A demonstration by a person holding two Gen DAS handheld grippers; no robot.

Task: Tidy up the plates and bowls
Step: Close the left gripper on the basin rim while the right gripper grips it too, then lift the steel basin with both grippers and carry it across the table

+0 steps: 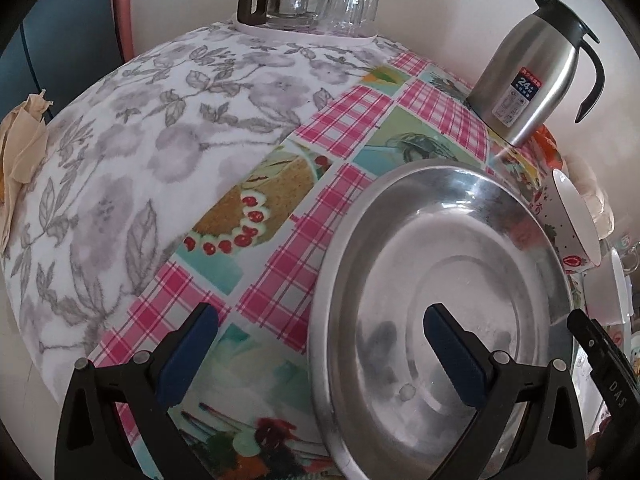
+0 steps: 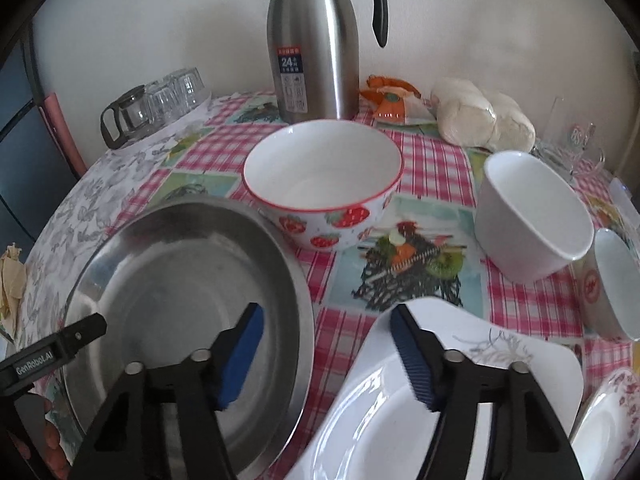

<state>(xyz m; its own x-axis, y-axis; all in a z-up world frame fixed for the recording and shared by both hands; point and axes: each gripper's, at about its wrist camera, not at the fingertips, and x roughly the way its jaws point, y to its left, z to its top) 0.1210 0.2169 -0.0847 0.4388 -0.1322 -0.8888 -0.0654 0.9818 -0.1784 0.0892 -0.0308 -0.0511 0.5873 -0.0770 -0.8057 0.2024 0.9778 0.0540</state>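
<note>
The steel plate (image 2: 184, 300) is lying at the table's (image 1: 120, 160) near edge, left of the strawberry bowl (image 2: 324, 184). The right gripper (image 2: 326, 344) is straddling its right rim, jaws apart, pinching nothing; the left gripper (image 1: 320, 356) is gaping over its left rim. Both should probably seat pads squarely on the rim before squeezing. The white plate's (image 2: 380, 420) near edge is cut off.

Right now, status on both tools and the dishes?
Left tool open, straddling steel plate rim. Right tool open, between steel plate and white plate, gripping nothing. Strawberry bowl sits just beyond.
</note>
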